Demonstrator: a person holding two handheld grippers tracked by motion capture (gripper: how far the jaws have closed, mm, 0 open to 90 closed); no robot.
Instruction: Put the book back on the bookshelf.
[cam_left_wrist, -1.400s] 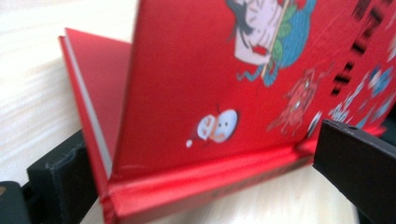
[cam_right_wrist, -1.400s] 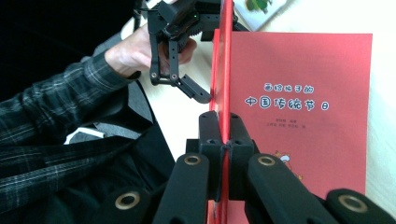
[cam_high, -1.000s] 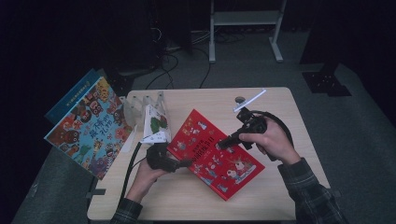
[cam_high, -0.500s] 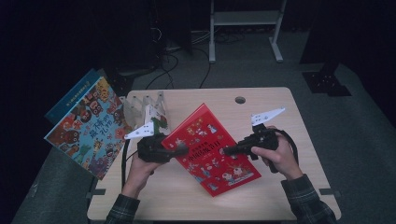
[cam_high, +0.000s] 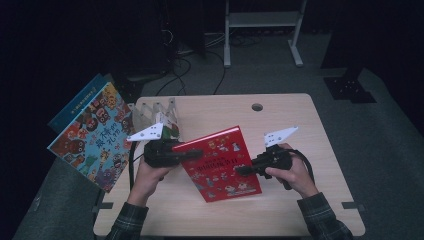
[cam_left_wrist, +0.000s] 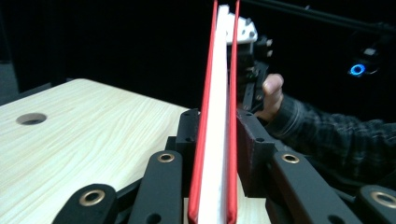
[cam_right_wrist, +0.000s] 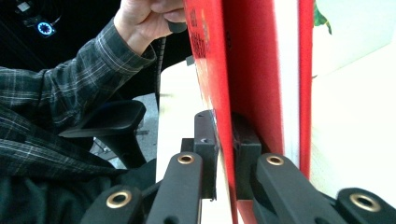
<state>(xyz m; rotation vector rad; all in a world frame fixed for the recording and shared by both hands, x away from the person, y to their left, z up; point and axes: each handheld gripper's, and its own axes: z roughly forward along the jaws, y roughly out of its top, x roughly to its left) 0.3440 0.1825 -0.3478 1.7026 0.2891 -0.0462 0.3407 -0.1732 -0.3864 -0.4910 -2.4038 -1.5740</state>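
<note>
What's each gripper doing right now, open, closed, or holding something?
Left gripper: jaws have just been closing, now clamped on the whole red book.
Right gripper: shut on the red book's front cover only.

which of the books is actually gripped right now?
The red book, raised over the table between the left gripper and right gripper. The colourful book and blue one sit untouched at left.
</note>
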